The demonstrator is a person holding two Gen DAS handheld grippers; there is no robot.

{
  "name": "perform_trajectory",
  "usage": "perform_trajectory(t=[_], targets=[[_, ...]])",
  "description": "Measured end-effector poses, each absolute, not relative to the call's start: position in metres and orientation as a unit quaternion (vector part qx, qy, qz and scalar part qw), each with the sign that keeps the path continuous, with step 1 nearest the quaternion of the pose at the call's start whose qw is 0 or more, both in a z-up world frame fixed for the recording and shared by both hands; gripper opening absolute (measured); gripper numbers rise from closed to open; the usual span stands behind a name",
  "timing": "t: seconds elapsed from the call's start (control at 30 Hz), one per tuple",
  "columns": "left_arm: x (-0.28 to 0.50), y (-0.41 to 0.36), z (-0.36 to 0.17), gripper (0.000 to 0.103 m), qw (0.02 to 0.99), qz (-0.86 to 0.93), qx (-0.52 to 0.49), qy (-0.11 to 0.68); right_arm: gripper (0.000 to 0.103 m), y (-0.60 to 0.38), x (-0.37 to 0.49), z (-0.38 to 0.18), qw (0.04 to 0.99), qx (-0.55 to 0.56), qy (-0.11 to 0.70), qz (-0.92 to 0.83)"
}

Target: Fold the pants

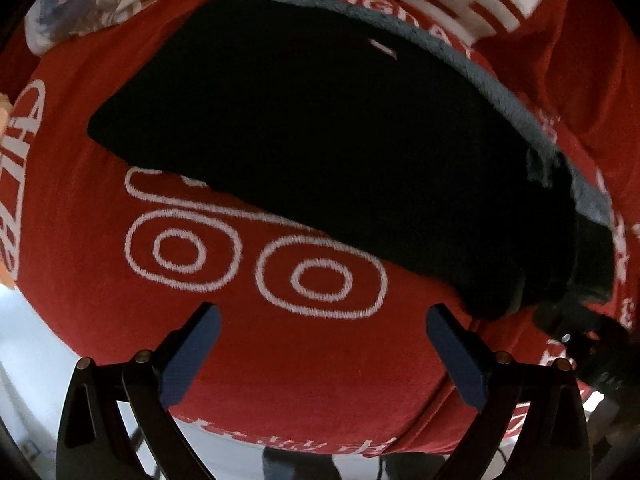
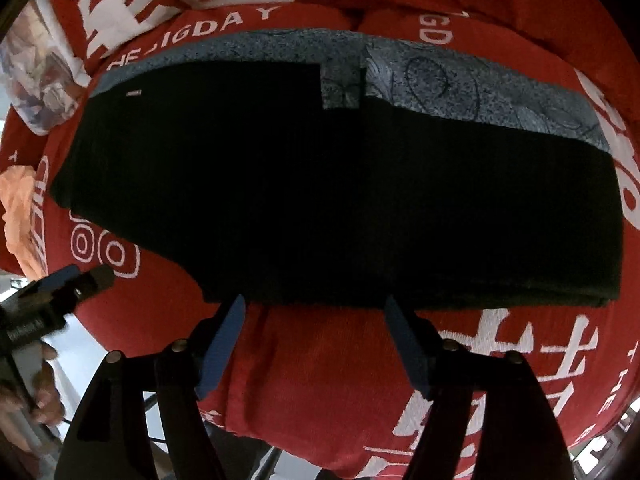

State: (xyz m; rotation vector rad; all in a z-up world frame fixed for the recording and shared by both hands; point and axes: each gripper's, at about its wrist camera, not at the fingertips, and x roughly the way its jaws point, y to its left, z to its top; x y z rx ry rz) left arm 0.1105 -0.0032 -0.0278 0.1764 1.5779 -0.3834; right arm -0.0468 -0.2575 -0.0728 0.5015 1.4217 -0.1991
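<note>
The black pants (image 2: 340,200) lie flat in a long folded shape on a red cloth (image 2: 320,380) with white print. My right gripper (image 2: 315,302) stands open, its blue fingertips (image 2: 236,312) right at the pants' near edge, with only red cloth between them. My left gripper (image 1: 323,316) is wide open over the red cloth (image 1: 320,360), just short of the near edge of the pants (image 1: 320,140), and holds nothing. In the right wrist view the left gripper (image 2: 80,280) shows at the left, held by a hand (image 2: 40,392).
A blue-grey patterned fabric (image 2: 460,80) shows along the pants' far edge. An orange cloth (image 2: 16,208) and a pale printed bundle (image 2: 36,92) lie at the left. The red cloth's near edge drops off to a light floor (image 1: 24,340).
</note>
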Motion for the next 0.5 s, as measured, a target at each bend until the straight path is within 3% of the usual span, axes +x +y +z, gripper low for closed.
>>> perform_trajectory(t=[0.27, 0.5], targets=[[0.152, 0.053, -0.016, 0.103, 0.722, -0.159, -0.062, 0.671, 0.076, -0.245, -0.042, -0.079, 0.718, 0.218, 0.655, -0.084], [0.179, 0.091, -0.04, 0.103, 0.713, -0.169, -0.218, 0.645, 0.076, -0.235, -0.041, -0.088, 0.709, 0.214, 0.667, -0.078]])
